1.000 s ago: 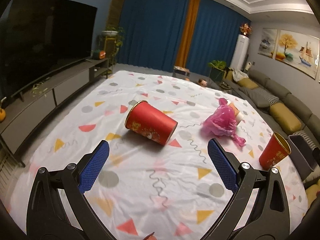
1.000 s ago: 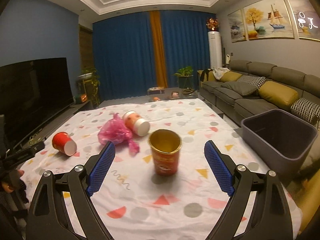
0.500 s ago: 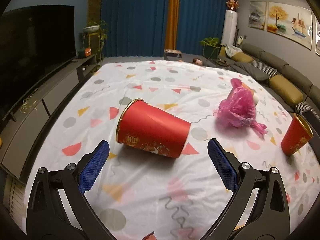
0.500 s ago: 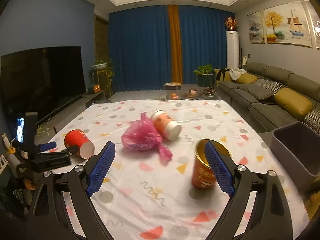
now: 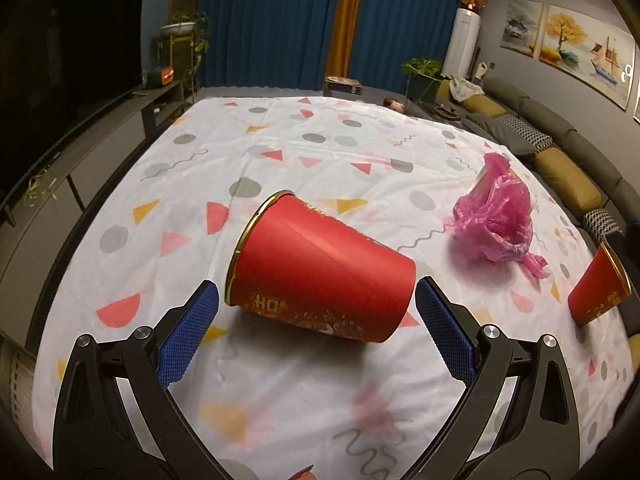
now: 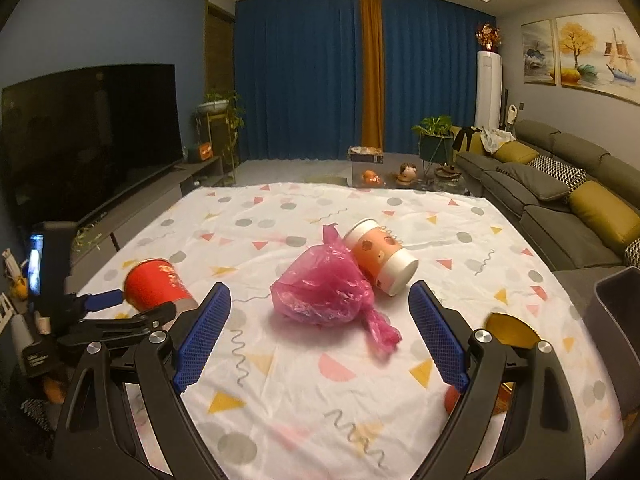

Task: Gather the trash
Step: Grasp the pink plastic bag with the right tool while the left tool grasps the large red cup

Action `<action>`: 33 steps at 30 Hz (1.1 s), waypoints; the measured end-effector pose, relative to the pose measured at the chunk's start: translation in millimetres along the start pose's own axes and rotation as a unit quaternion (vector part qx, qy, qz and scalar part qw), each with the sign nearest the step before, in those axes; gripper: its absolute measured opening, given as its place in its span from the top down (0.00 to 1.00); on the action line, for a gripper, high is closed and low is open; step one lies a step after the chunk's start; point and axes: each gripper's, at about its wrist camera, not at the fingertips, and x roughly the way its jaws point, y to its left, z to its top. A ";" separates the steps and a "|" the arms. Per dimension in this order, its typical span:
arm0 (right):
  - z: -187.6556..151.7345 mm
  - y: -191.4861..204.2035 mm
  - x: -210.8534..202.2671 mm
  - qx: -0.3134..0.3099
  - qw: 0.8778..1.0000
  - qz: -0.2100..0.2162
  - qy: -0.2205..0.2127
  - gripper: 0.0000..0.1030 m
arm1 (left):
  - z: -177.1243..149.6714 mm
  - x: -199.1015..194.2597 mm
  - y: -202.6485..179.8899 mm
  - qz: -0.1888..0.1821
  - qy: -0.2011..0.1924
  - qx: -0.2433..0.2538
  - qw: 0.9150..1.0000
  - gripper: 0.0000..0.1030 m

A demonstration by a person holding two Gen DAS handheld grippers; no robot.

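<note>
White tablecloth (image 5: 320, 148) with grey dots, pink, red and yellow triangles. On it: red gold-rimmed paper cup (image 5: 320, 276), pink plastic bag (image 6: 324, 292), peach-and-white cup (image 6: 380, 258). Blue gripper pads (image 5: 188, 338).

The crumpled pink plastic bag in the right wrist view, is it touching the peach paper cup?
Yes, the crumpled pink plastic bag leans against the peach paper cup.

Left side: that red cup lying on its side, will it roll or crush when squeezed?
The red cup looks like thin paper, so probably light and easily dented. Lying on its tapered side, it may roll in a curve if nudged. The left gripper stands open around it.
</note>
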 end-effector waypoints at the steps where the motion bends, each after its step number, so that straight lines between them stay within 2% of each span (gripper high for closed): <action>1: 1.2 1.0 8.3 0.001 1.000 -0.002 0.005 0.15 | 0.8 0.9 0.5 -0.005 0.000 -0.001 1.000 0.06; 11: 2.9 2.1 56.4 0.006 0.999 -0.016 0.031 0.15 | 2.4 8.4 2.6 -0.038 0.012 -0.009 0.999 0.09; 23: -4.1 -8.0 101.1 0.022 0.997 -0.037 0.070 0.22 | 2.0 -2.5 0.1 -0.048 -0.020 -0.001 0.999 0.09; 29: -9.5 -13.5 116.6 0.032 0.994 -0.029 0.099 0.41 | 2.5 -7.9 0.8 -0.057 -0.028 -0.003 0.998 0.09; 33: -11.6 -15.0 119.6 0.035 0.993 -0.019 0.110 0.62 | 2.1 -11.7 1.2 -0.063 -0.033 -0.006 0.997 0.09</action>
